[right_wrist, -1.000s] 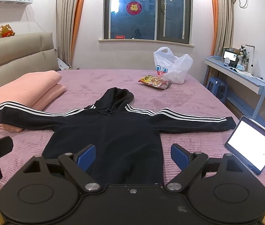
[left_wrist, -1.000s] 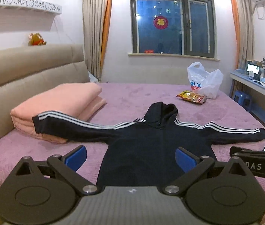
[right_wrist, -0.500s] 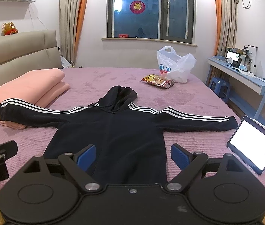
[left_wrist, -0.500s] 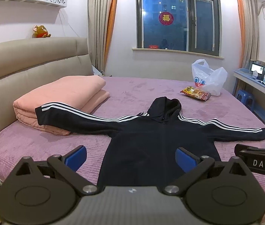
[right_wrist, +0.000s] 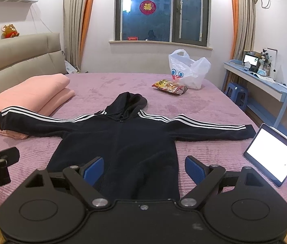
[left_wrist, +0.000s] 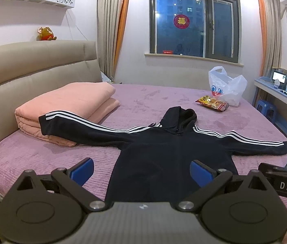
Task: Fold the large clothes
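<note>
A dark navy hooded jacket (left_wrist: 163, 152) with white sleeve stripes lies flat on the purple bed (left_wrist: 41, 158), sleeves spread wide, hood pointing away. It also shows in the right wrist view (right_wrist: 123, 142). Its left sleeve end rests on a folded pink blanket (left_wrist: 66, 105). My left gripper (left_wrist: 141, 170) is open and empty, held above the jacket's hem. My right gripper (right_wrist: 144, 169) is open and empty, also above the hem. Each gripper's body shows at the edge of the other's view.
A lit tablet (right_wrist: 273, 154) lies on the bed by the right sleeve end. A snack packet (right_wrist: 169, 86) and a white plastic bag (right_wrist: 188, 69) sit at the far side. A padded headboard (left_wrist: 31, 71) is left; a blue desk (right_wrist: 265, 81) and stool (right_wrist: 237, 93) are right.
Both views have tilted upward slightly, so the jacket and bed sit lower in frame. The jacket has not moved and both grippers stay open.
</note>
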